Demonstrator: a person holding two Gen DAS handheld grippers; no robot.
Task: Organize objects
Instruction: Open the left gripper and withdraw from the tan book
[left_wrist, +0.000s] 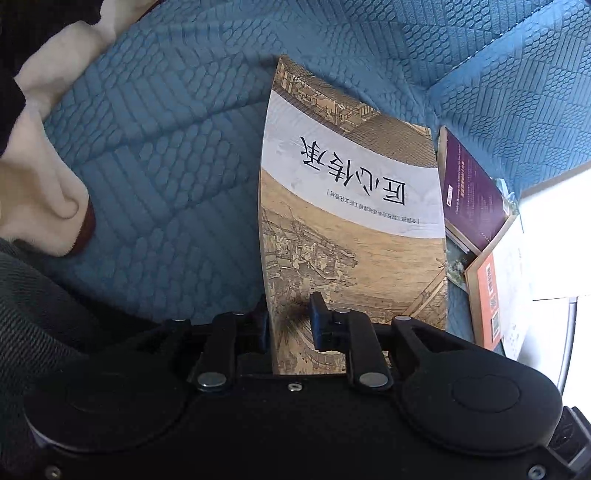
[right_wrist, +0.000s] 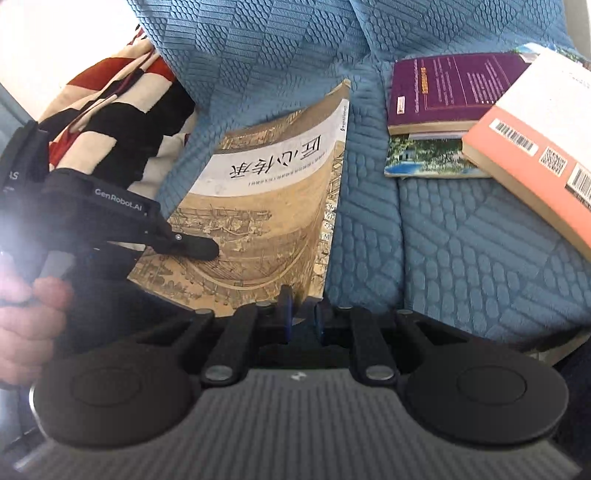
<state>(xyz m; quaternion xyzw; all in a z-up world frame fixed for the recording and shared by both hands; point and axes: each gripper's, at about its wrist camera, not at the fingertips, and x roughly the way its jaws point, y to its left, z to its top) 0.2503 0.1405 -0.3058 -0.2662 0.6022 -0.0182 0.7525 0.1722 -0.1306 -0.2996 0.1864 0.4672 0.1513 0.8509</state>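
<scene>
On the blue quilted sofa cover (right_wrist: 461, 240), a tan book (right_wrist: 266, 206) with an old painted street scene and a white title band rests with its far end against the cushions, the near end raised. The left gripper (left_wrist: 290, 325) pinches the near-left edge of this book: in the left wrist view one blue-padded finger sits on top of the cover and the other at the edge beside it, with the cover between them. In the right wrist view the same gripper enters from the left, held by a hand (right_wrist: 26, 325), its black fingertip lying on the painted cover. The right gripper (right_wrist: 303, 314) is at the near-right corner of the book, its jaws close together; whether the corner lies between the pads cannot be told. To the right — well apart from the tan book — a purple book (right_wrist: 443, 92) lies on a book with a green landscape cover (right_wrist: 424, 158), and an orange-backed book (right_wrist: 532, 147) leans over both. A striped cloth (right_wrist: 122, 122) lies at the far left.
</scene>
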